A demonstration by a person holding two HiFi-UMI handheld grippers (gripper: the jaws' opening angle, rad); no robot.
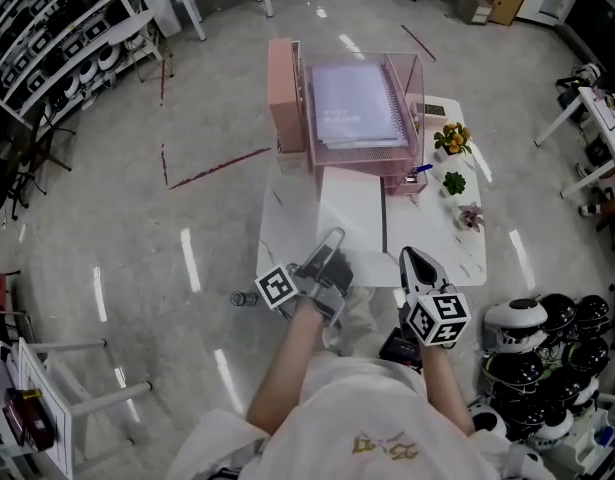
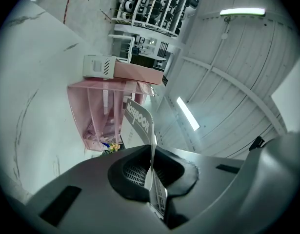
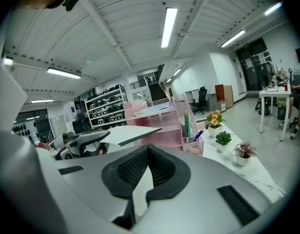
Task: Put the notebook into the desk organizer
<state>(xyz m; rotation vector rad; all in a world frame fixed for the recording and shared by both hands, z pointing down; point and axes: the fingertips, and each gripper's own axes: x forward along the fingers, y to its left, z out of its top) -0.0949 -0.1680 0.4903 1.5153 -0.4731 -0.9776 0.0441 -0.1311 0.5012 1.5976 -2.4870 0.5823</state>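
Observation:
A pink desk organizer [image 1: 285, 98] stands at the far end of the white table [image 1: 457, 253], with a purple spiral notebook [image 1: 357, 103] lying on its top tray. My left gripper [image 1: 332, 240] is shut on the near edge of a white notebook [image 1: 352, 208], which hangs flat over the table in front of the organizer. In the left gripper view the cover [image 2: 138, 121] runs from between the pads [image 2: 135, 169] toward the organizer [image 2: 98, 106]. My right gripper [image 1: 412, 258] is beside the notebook's right edge, jaws closed and empty. The right gripper view shows the notebook [image 3: 125, 133] and the left gripper [image 3: 86, 143].
Three small potted plants [image 1: 453, 140] [image 1: 454, 182] [image 1: 471, 216] line the table's right side, and a pen cup [image 1: 417, 173] sits at the organizer's right corner. Helmets [image 1: 547, 338] pile on the floor at the right. A white rack [image 1: 57, 388] stands at the lower left.

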